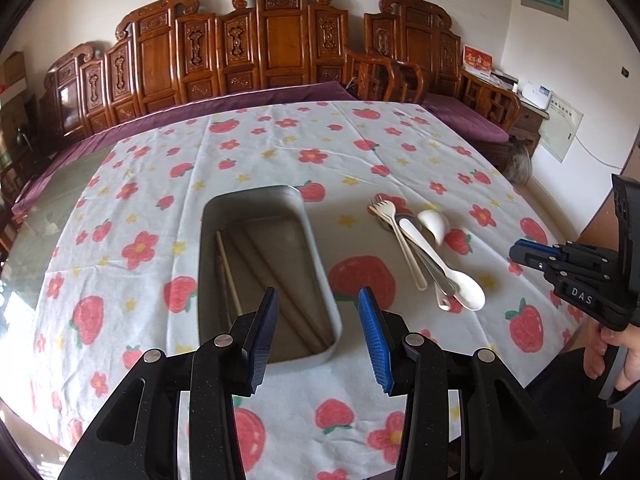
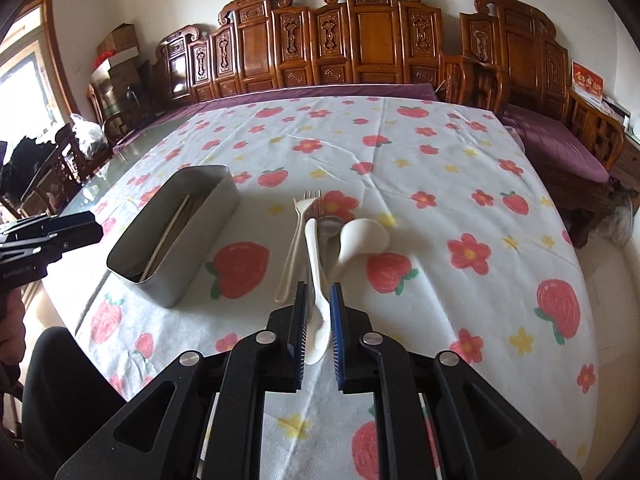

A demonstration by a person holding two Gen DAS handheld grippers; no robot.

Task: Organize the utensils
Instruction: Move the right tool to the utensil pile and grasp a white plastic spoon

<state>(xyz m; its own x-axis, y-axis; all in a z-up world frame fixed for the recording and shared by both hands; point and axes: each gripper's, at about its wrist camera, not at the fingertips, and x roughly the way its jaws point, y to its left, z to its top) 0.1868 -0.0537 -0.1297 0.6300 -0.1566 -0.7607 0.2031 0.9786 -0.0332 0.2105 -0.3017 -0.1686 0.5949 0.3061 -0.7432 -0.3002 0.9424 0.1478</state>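
A grey metal box [image 1: 320, 276] [image 2: 200, 224] lies on the strawberry tablecloth with chopsticks [image 1: 230, 276] [image 2: 168, 236] inside. To its right lies a pile of utensils: a cream plastic fork [image 1: 396, 240] [image 2: 292, 252], a metal spoon [image 1: 428, 264] [image 2: 330, 228], a white ladle spoon [image 1: 434, 224] [image 2: 362, 238] and a long white spoon [image 1: 452, 276] [image 2: 314, 280]. My left gripper [image 1: 318, 308] is open and empty above the box's near end. My right gripper [image 2: 319, 304] [image 1: 532, 256] has its jaws close around the bowl end of the long white spoon.
The tablecloth [image 1: 256, 160] [image 2: 440, 184] covers a glass table [image 1: 52, 208]. A carved wooden bench with purple cushions [image 1: 280, 48] [image 2: 380, 36] runs along the far side. Boxes and bags [image 2: 80, 132] stand at the far left.
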